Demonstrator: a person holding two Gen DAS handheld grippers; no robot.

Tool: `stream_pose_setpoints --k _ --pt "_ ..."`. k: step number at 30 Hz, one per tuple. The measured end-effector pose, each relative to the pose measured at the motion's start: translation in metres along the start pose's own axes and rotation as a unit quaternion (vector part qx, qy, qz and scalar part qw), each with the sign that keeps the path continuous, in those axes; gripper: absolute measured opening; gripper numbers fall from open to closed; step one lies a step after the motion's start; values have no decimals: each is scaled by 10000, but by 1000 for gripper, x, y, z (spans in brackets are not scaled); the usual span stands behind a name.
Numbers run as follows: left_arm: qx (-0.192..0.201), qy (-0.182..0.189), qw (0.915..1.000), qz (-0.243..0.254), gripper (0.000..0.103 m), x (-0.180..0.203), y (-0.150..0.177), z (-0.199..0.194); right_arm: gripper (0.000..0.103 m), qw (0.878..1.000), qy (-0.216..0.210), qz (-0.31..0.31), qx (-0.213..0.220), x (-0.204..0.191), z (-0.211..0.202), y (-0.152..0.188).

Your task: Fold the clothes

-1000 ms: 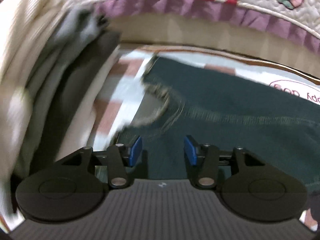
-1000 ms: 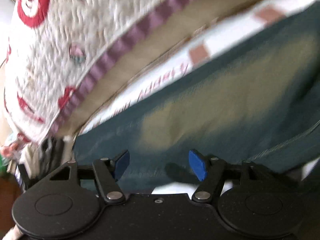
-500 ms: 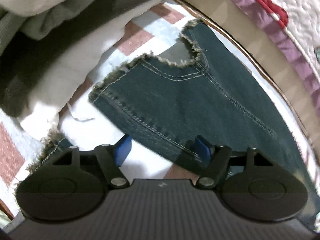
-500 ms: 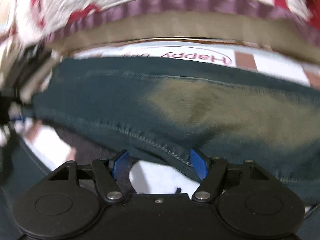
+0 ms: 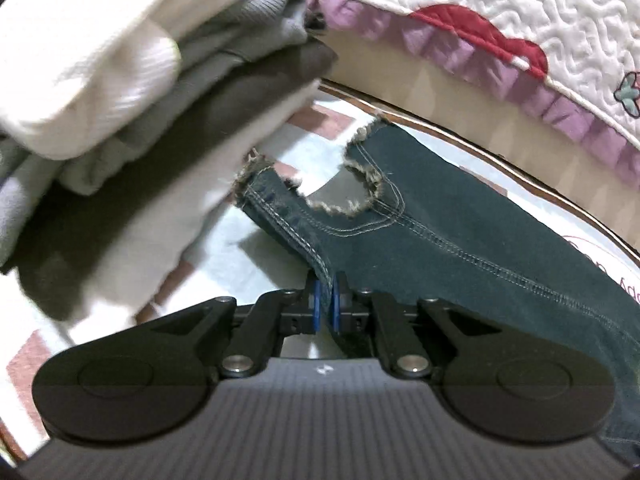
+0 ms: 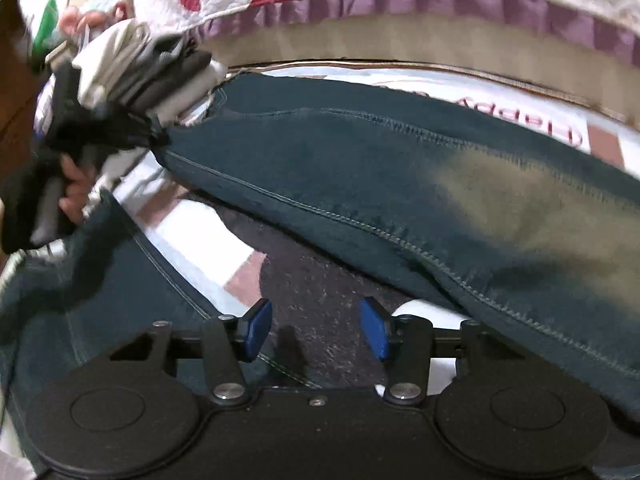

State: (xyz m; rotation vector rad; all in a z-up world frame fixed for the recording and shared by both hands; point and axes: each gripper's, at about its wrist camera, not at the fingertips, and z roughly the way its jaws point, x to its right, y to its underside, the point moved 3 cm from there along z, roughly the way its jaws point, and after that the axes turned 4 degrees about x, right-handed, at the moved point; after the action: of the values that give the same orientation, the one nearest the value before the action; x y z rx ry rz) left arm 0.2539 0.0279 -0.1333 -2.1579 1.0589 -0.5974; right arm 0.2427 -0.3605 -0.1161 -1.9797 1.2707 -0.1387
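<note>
The left gripper [image 5: 325, 305] has just clamped narrow on the jeans [image 5: 460, 236] edge it straddled earlier, while the right gripper [image 6: 316, 334], fingers half-wide and closing, holds nothing, so lifting must wait.

A white surface [image 5: 280, 240] printed with reddish-brown squares and pink lettering is being seen underfoot. Behind it, a tan panel [image 6: 360, 44] edged by a thin brown strip is being overhung by a quilted white bedcover [image 5: 560, 8] with red shapes and a purple ruffle [image 6: 500, 0]. The scene is being lit evenly, and soft shadows are being cast.
</note>
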Motion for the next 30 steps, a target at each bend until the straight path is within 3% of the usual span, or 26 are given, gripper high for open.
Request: stream_pose_setpoints --k 3,6,8,10,14,16,18,21,25,26,28,30 --pt "-259 -148 9993 234 7 0 9 11 57 9962 261 750 368 30 -14 -3" --pt "-251 -252 9985 422 8 3 12 16 60 9729 664 1954 1044 78 -47 0" --pt "-234 -364 9980 458 14 2 10 13 63 9458 925 2735 1484 111 -69 2" --pt "-236 -462 9980 370 19 -3 7 6 63 9074 1247 3575 1822 144 -89 15" --pt "-324 -392 9983 274 21 -13 7 -20 64 8557 1881 4019 2661 170 -150 34" --pt "-479 -135 9985 239 31 -18 9 -37 64 8303 1903 4124 3229 173 -194 51" --pt "-657 309 9970 257 37 -23 14 -54 63 7966 1901 4342 3751 174 -237 83" --pt "-747 589 9926 750 47 -25 27 -83 64 7604 2738 4504 3796 176 -298 146" --pt "-1014 617 9870 1087 51 -30 50 -104 65 7399 4015 4498 2984 194 -348 220" --pt "-1130 630 9857 1082 51 -31 56 -107 65 7361 4114 4509 2925 198 -357 234" --pt "-1444 612 9816 1093 62 -31 67 -109 60 7378 4013 4563 2939 203 -363 251" --pt "-1670 706 9779 1039 63 -32 78 -115 60 7567 3791 4541 2783 207 -352 255"
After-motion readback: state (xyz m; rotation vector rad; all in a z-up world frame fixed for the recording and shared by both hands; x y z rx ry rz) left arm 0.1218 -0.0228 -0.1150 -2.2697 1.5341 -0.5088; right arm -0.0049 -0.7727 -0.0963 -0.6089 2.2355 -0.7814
